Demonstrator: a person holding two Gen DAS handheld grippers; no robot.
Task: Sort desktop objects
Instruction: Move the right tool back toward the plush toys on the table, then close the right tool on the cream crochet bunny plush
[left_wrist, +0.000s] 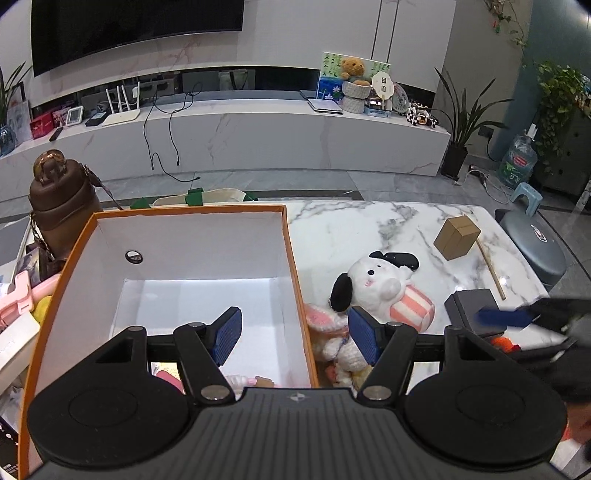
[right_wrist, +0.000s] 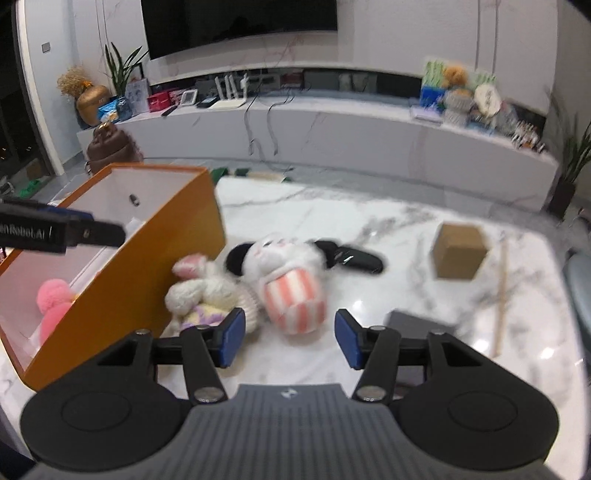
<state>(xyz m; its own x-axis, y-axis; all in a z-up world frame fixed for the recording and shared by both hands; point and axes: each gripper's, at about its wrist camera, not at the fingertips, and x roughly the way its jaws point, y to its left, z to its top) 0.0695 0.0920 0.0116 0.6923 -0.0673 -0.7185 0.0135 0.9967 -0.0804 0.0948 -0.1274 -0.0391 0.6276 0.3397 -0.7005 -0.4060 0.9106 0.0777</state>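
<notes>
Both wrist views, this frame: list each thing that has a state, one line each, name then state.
orange box: open, lidless, pink plush inside.
dog plush: lying on the marble table, outside the box.
bunny plush: lying against the box's outer wall.
cardboard box: closed, upright.
dark case: closed, flat on the table.
left gripper: open, empty.
right gripper: open, empty.

The left gripper (left_wrist: 295, 338) points steeply downward, its blue-padded jaws spread wide with nothing pressed between them. The right gripper (right_wrist: 290, 338) tilts downward too, jaws parted and empty, pads (right_wrist: 233, 338) touching nothing.
</notes>
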